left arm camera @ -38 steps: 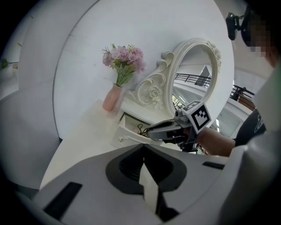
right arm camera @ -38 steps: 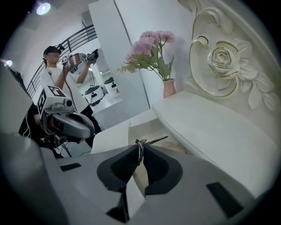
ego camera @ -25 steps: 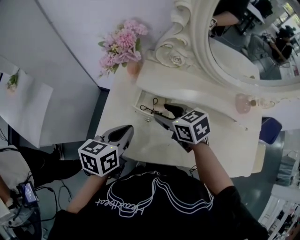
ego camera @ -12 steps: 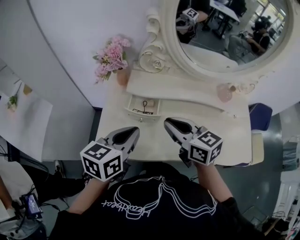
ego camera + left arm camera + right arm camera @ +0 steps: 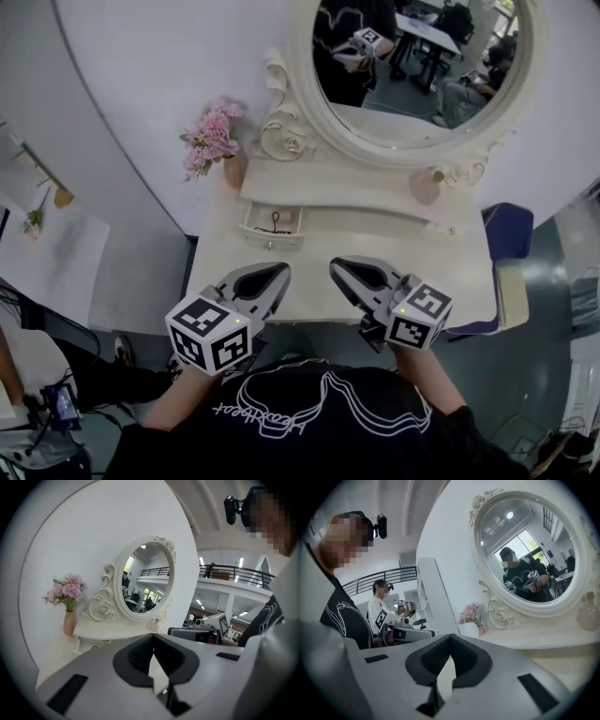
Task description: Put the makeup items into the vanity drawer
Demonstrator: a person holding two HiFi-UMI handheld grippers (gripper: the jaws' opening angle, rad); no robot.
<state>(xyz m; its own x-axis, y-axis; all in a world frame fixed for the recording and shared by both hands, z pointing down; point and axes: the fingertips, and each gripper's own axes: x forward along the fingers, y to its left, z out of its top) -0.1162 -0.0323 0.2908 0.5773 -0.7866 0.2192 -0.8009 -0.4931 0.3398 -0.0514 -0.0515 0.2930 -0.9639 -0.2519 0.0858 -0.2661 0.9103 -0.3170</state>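
Drawer point(image 5: 269, 240): one, open, with one vase point(image 5: 234, 172) and one mirror point(image 5: 422, 75).

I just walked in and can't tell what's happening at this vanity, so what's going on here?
A person stands at a white vanity table with a gripping tool in each hand. The left tool and right tool hover near the table's front edge, both shut and empty. The right tool's jaws have just closed with nothing between them. The small drawer below the mirror is open, with a thin black item inside. Pink flowers and a pink bottle stand at the back.
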